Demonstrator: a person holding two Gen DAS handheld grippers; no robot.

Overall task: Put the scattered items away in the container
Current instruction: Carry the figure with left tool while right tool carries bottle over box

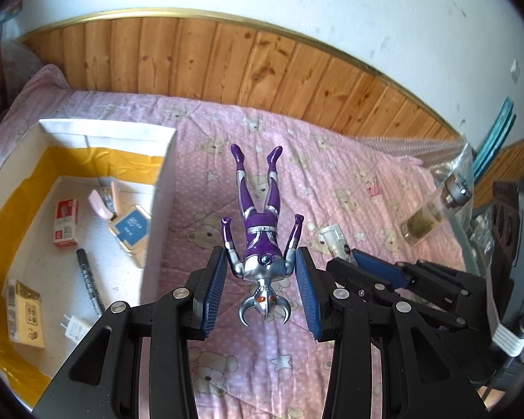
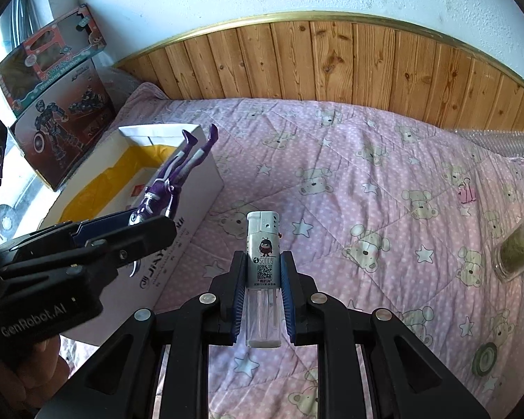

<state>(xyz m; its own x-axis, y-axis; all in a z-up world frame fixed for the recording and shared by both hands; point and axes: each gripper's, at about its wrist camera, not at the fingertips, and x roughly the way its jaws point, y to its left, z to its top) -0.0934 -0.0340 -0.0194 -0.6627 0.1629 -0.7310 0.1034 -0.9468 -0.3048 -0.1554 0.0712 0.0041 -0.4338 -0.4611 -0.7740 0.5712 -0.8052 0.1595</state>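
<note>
Currently, left wrist view: left gripper (image 1: 262, 276) clamped on the purple-and-silver action figure (image 1: 260, 230) at the shoulders, head toward the camera, legs pointing away. Figure held above the pink quilt (image 1: 349, 181), just right of the white box (image 1: 157, 209) with yellow lining. Already inside the box: red-and-white small pack (image 1: 66, 221), blue-faced card case (image 1: 131, 230), black pen (image 1: 89, 284), white plug (image 1: 74, 326), yellow packet (image 1: 26, 310). Glass jar (image 1: 424, 221) lies on the quilt at far right.

Right wrist view: right gripper (image 2: 262, 296) closed on a white lighter (image 2: 263, 265), standing upright between the pads, above the quilt and well apart from the box. Left gripper visible at left, figure hanging over the box's near wall. Jar at right edge; a round tape-like ring (image 2: 484, 359) lower right on the quilt.

Judgement: more than halfway. Five items boxed, two in hand awaiting drop, at least the jar and the ring left to collect.
</note>
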